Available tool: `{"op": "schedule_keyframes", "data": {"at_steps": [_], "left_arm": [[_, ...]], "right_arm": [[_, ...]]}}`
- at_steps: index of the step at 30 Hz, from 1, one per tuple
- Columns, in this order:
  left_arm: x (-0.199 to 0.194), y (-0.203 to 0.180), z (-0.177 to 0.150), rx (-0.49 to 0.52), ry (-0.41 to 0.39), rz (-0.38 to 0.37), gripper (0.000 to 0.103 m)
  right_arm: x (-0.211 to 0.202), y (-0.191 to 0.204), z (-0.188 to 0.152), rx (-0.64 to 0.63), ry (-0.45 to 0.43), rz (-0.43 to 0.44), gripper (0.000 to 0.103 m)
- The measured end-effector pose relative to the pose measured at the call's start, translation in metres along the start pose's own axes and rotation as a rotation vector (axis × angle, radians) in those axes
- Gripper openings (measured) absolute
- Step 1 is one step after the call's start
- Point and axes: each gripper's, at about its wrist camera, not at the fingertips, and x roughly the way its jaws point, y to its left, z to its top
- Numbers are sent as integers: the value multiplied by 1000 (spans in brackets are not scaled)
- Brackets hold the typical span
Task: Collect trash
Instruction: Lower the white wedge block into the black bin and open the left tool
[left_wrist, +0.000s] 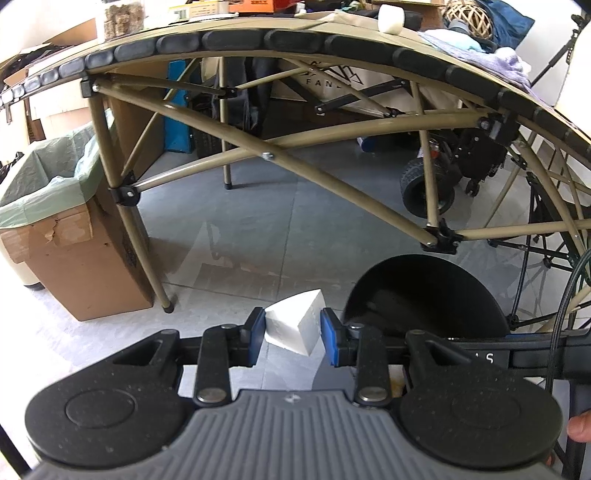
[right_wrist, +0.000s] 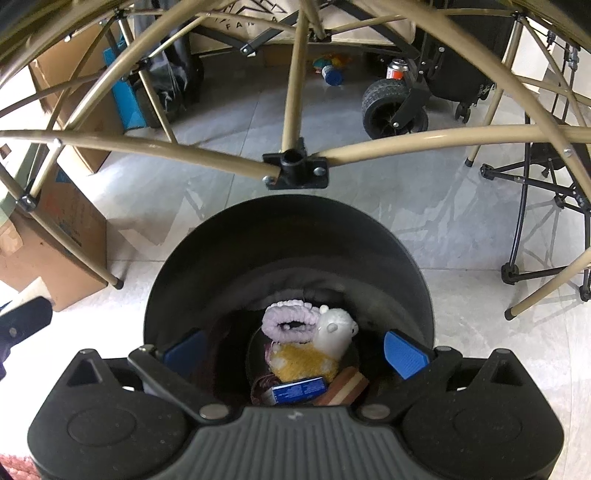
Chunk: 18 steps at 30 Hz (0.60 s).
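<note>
Left tool (left_wrist: 293, 329) is clenched on a white angular foam-like chunk (left_wrist: 293, 325), blue pads touching both its sides, held above the grey tiled floor (left_wrist: 258, 229) just to the left of the round black trash bin (left_wrist: 424, 291). Chunk is not over the bin opening yet, it hangs outside the rim. Right tool (right_wrist: 295, 352) is spread wide and holds nothing, hovering right over the bin mouth; inside the bin sit a lilac knitted scrunchie-like ring (right_wrist: 290, 323), a white plastic piece (right_wrist: 334, 330), a yellow fuzzy wad (right_wrist: 303, 362) and a small blue carton (right_wrist: 299, 391). Tan folding table frame (left_wrist: 258, 147) stands just behind the bin, a cardboard box with a green liner (left_wrist: 55, 206) well off to the bin's left. Judgement: next is swinging the chunk rightward over the bin and letting go. Risks: the chunk is pinched on slanted faces, so it could twist or pop out of the pads mid-swing and land on the floor; letting go too early would bounce it off the rim; the two tools are near each other at the bin, so the left could knock the right unless that one clears.
</note>
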Motion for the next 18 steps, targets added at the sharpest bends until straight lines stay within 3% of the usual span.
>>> {"op": "schedule_keyframes", "data": {"at_steps": [18], "left_arm": [[1, -60, -4, 97, 20, -58, 33]], "right_arm": [[-38, -58, -4, 100, -102, -9, 103]]}}
